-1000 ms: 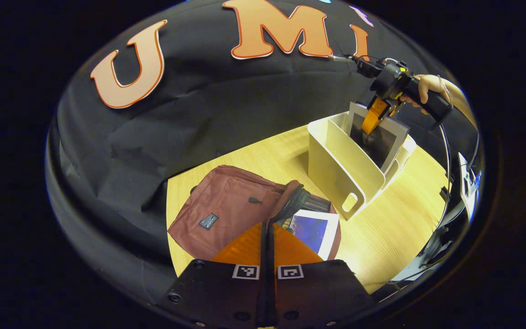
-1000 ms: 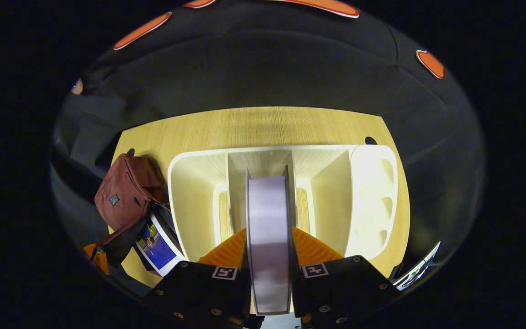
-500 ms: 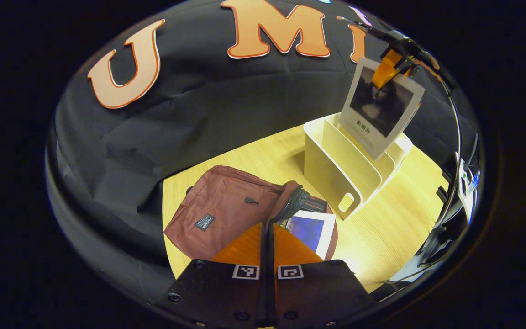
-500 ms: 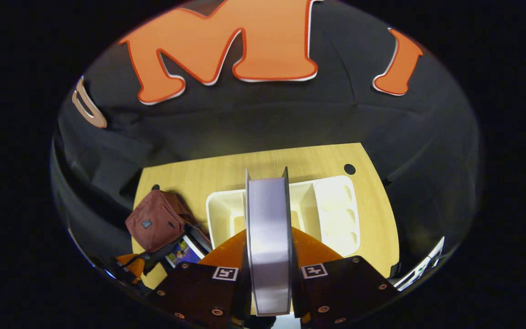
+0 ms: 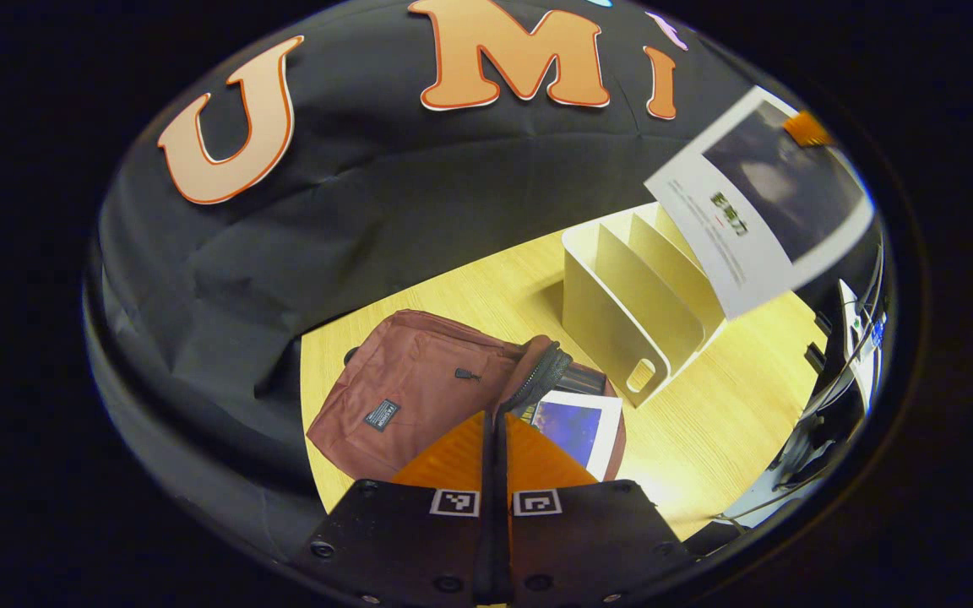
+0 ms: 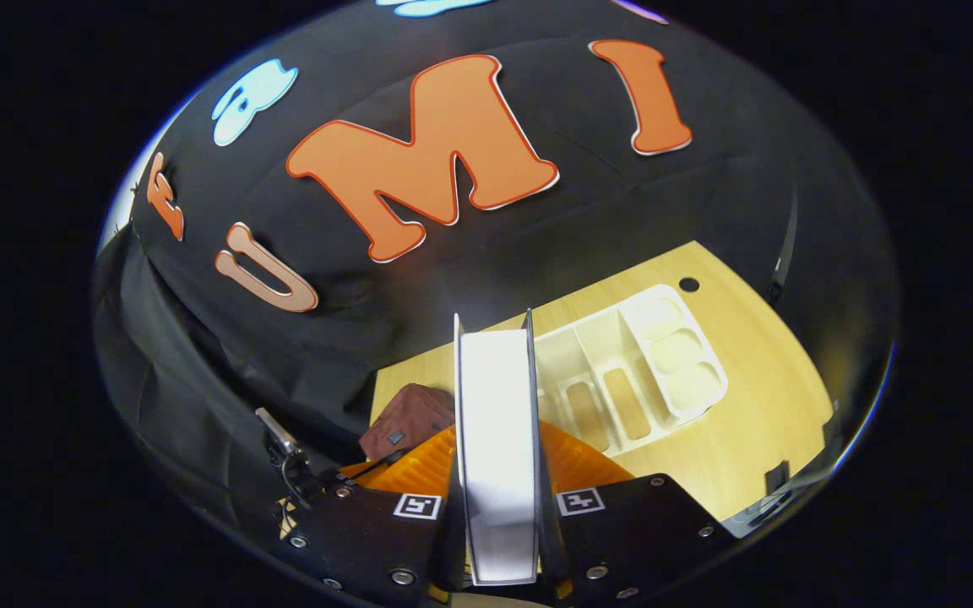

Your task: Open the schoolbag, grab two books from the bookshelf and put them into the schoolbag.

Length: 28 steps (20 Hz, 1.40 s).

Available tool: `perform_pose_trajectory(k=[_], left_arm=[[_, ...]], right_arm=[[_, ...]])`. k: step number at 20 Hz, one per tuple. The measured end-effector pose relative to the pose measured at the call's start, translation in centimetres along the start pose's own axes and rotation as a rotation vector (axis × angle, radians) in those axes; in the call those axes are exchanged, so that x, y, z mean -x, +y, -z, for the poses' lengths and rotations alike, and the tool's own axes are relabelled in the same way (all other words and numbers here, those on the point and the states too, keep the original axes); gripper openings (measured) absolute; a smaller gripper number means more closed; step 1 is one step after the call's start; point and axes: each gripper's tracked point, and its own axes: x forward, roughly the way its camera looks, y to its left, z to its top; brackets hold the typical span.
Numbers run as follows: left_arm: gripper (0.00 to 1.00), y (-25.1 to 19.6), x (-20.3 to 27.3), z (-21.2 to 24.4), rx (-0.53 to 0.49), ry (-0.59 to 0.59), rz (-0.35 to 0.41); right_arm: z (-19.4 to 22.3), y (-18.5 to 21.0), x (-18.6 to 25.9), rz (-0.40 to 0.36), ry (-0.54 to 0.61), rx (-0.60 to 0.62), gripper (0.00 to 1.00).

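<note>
Step in hand: second book. Going left to right in the left gripper view: the maroon schoolbag (image 5: 419, 384) lies on the table (image 5: 731, 414), mouth open, held by my clenched left gripper (image 5: 495, 439); first book (image 5: 575, 426) pokes out of it. Bookshelf (image 5: 634, 300) stands beside, emptied. Right gripper (image 6: 497, 473) grips the second book (image 5: 761, 198) aloft. Next I judge: lower it into the mouth; the protruding book may obstruct.

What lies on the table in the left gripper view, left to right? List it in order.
Schoolbag → book poking out of the bag → bookshelf → second book held in the air by the right tongs.
</note>
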Motion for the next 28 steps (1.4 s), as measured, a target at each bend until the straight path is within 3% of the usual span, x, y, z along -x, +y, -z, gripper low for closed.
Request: perform_pose_trajectory(k=[8,10,17,28], left_arm=[[0.01,-0.2,0.4,-0.1,-0.004,-0.006,0.005],[0.01,-0.4,0.7,-0.3,-0.007,-0.005,0.006],[0.01,-1.5,1.3,-0.9,-0.028,-0.013,0.001],[0.01,-3.4,2.1,-2.4,-0.098,-0.038,0.001]], right_arm=[[12.2,-0.7,-5.2,-0.192,0.049,-0.401,0.35],[14.8,-0.5,-7.7,-0.207,0.059,-0.459,0.35],[19.5,0.4,-15.7,-0.169,0.075,-0.490,0.34],[20.5,6.2,-23.9,-0.220,0.016,-0.580,0.34]])
